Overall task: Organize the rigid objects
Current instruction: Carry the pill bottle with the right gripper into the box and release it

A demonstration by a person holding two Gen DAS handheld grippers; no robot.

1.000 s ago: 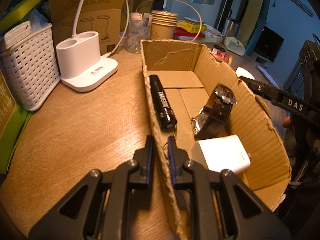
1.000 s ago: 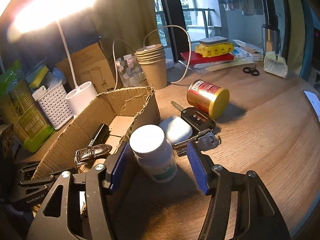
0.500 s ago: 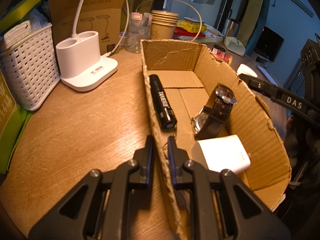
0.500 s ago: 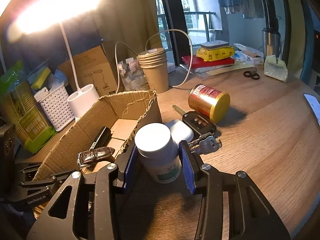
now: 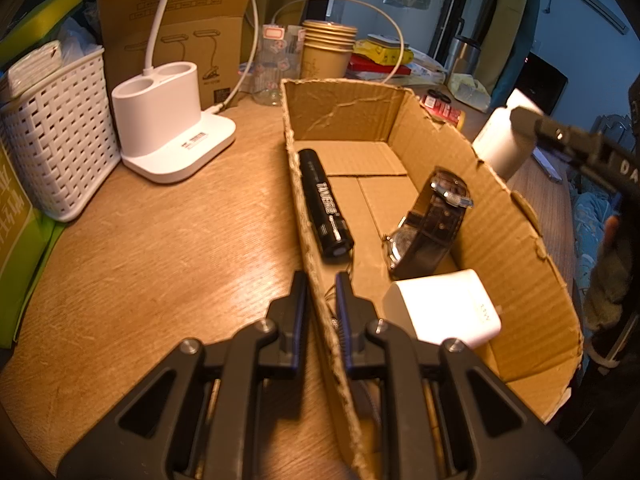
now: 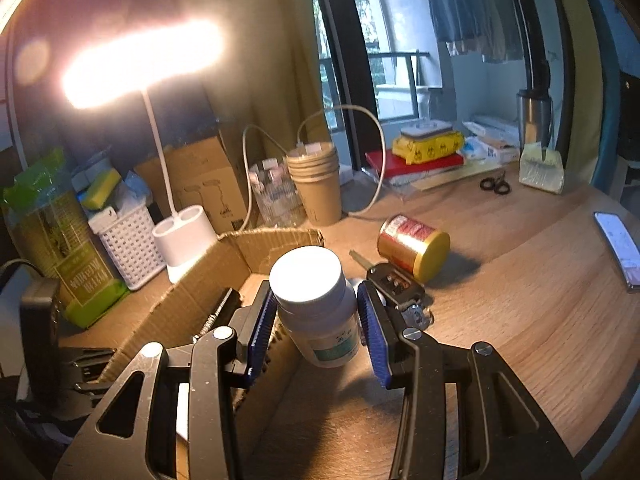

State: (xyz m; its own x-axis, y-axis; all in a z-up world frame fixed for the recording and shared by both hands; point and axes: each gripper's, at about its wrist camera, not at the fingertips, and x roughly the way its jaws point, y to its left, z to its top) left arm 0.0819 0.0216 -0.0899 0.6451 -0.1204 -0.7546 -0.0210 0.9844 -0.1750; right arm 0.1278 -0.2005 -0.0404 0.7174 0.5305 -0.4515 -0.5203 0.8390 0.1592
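The right gripper (image 6: 316, 320) clamps the white bottle (image 6: 314, 304) beside the key fob (image 6: 394, 280) and can (image 6: 412, 246) on the wooden table (image 6: 520, 300), while the left gripper (image 5: 322, 300) pinches the cardboard box (image 5: 500, 220) wall.

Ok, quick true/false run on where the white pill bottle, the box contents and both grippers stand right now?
1. The right gripper is shut on the white-capped plastic pill bottle. True.
2. The left gripper grips the black cylindrical flashlight. False: it pinches the brown cardboard box wall.
3. The dark leather-strap wristwatch lies on the table. False: it is inside the box.
4. The gold tin can lies on its side outside the box. True.
5. The white square charger block is in the box. True.
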